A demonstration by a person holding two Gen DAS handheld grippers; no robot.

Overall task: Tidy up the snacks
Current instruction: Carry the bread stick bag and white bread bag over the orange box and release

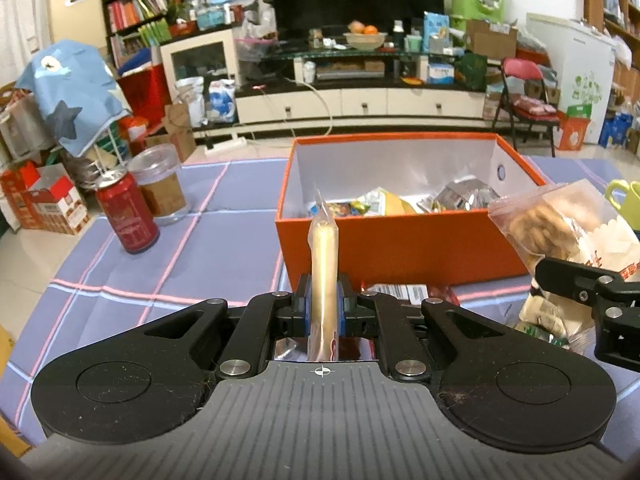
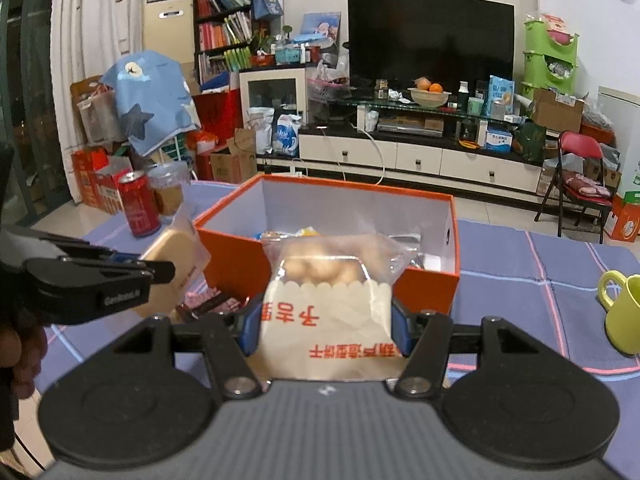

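An orange box point(image 1: 384, 244) with a white inside stands on the purple checked tablecloth and holds several snack packets point(image 1: 400, 202). My left gripper point(image 1: 325, 308) is shut on a thin tan snack packet point(image 1: 325, 256), held edge-on just in front of the box's near wall. My right gripper point(image 2: 325, 332) is shut on a clear bag of round pastries with a white label point(image 2: 326, 292), held in front of the box point(image 2: 424, 284). The left gripper point(image 2: 158, 270) with its tan packet point(image 2: 176, 256) shows at the left of the right wrist view.
A red can point(image 1: 127, 216) and a clear lidded cup point(image 1: 160, 184) stand at the table's left. A green mug point(image 2: 622, 308) stands at the right. More packets point(image 1: 408, 292) lie on the cloth in front of the box. A cluttered TV stand lies beyond.
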